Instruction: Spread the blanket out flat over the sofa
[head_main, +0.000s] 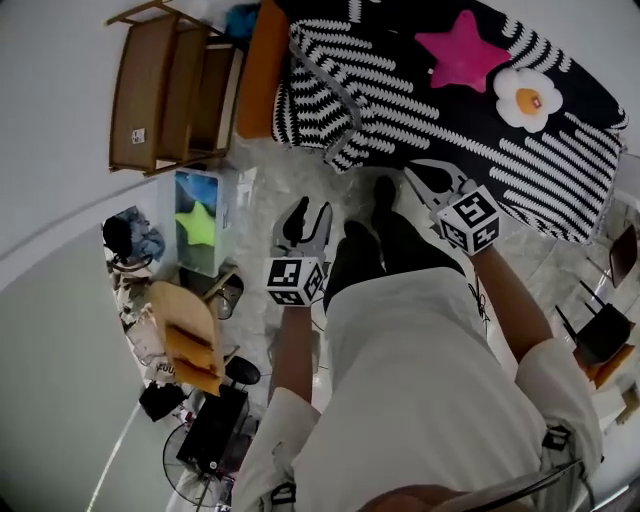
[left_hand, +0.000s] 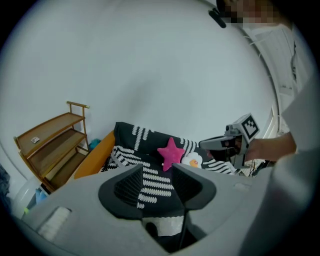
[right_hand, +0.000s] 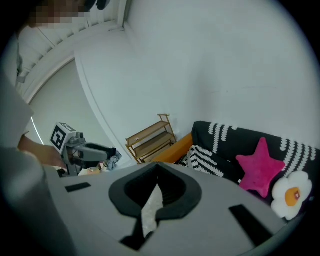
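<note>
The black blanket (head_main: 400, 90) with white dashes covers the sofa (head_main: 262, 70); it is bunched into a fold at the orange left arm and hangs over the front. A pink star pillow (head_main: 462, 50) and an egg-shaped pillow (head_main: 527, 97) lie on it. Both grippers hover over the floor in front of the sofa, apart from the blanket. My left gripper (head_main: 308, 208) is open and empty, and the blanket (left_hand: 145, 150) shows beyond its jaws (left_hand: 157, 172). My right gripper (head_main: 415, 166) holds nothing; its jaw tips (right_hand: 156, 167) meet, leaving only a thin slit of floor.
A wooden shelf (head_main: 165, 90) stands left of the sofa. A clear box with a green star (head_main: 205, 225), a wooden stool (head_main: 190, 335) and a fan (head_main: 200, 440) crowd the floor at left. Dark chairs (head_main: 610, 330) stand at right. The person's legs (head_main: 375, 245) face the sofa.
</note>
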